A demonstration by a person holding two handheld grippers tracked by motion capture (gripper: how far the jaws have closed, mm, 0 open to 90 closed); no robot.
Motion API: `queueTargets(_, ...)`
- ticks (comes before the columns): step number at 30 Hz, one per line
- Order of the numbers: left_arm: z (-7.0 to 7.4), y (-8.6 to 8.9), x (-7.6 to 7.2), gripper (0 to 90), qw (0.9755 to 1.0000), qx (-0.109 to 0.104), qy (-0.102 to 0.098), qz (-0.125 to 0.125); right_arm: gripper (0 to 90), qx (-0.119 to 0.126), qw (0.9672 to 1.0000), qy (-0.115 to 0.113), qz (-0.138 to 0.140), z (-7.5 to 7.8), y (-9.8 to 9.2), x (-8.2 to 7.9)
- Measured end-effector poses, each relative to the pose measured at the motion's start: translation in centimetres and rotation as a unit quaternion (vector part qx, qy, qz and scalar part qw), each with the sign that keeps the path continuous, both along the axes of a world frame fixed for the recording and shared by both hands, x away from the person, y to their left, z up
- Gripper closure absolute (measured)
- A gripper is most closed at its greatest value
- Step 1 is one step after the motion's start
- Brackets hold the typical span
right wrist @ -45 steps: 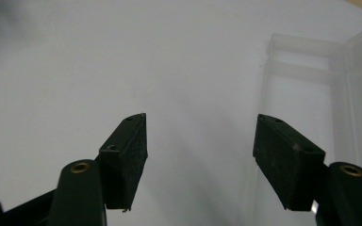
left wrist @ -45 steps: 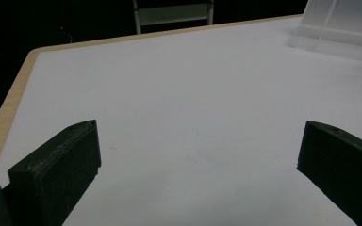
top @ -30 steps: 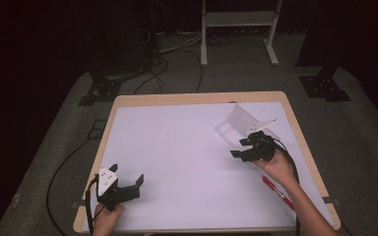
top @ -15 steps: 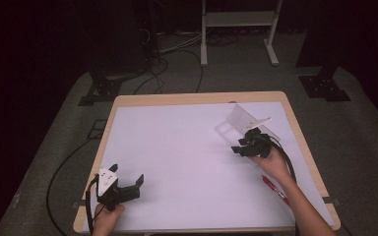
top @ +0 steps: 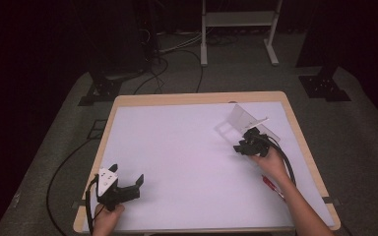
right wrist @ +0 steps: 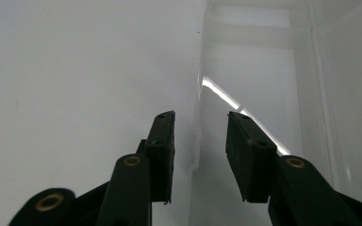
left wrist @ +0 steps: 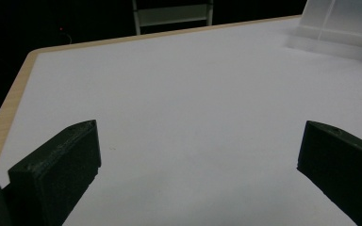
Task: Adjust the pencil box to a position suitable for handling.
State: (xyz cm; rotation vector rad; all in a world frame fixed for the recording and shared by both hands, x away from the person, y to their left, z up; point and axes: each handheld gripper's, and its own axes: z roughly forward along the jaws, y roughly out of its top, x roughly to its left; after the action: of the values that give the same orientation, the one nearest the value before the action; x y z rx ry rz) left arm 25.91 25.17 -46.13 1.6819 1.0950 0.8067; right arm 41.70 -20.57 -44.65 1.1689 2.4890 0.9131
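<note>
1. High view: on the white-topped table (top: 177,147), the right gripper (top: 240,146) sits at the near end of a clear plastic stand (top: 246,120) toward the table's far right. The stand's flat base lies on the surface and its upright panel rises just behind the claw. The person's right hand (top: 270,162) grips the tool from behind, its cable trailing back along the forearm. A red pen (top: 271,186) lies by the right edge, near that forearm. The left gripper (top: 128,184) rests at the near left corner, well apart from the stand, held by the left hand (top: 107,216).

2. Left gripper view: its two black jaws stand wide apart over bare white tabletop, nothing between them. The clear plastic stand (left wrist: 334,28) shows far off at the upper right, well apart from this claw.

3. Right gripper view: the right gripper (right wrist: 200,141) straddles the raised edge of the clear plastic stand (right wrist: 250,70); the left jaw is outside on the tabletop side, the right jaw over the stand's clear base. The jaws have just been closing, with the stand's edge between them. A gap shows on either side of the edge, so the pads do not yet press on it.
</note>
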Motion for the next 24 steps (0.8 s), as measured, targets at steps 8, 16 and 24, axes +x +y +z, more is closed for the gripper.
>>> queueTargets(8, 0.0, 0.02, 0.01, 0.0, 1.0, 0.0, 0.001, 0.0, 73.1, -0.008, 0.9999, 0.013, 0.0, -0.72, 0.29, 0.25)
queueTargets(16, 0.01, 0.04, -0.01, 0.0, 1.0, -0.001, 0.0, 0.001, 81.9, -0.014, 0.9997, 0.019, 0.007, -1.0, 0.53, 0.34)
queueTargets(24, 0.01, 0.06, 0.01, 0.0, 1.0, -0.001, 0.002, 0.0, 85.9, -0.027, 0.9995, -0.006, 0.013, -0.68, 0.24, 0.09)
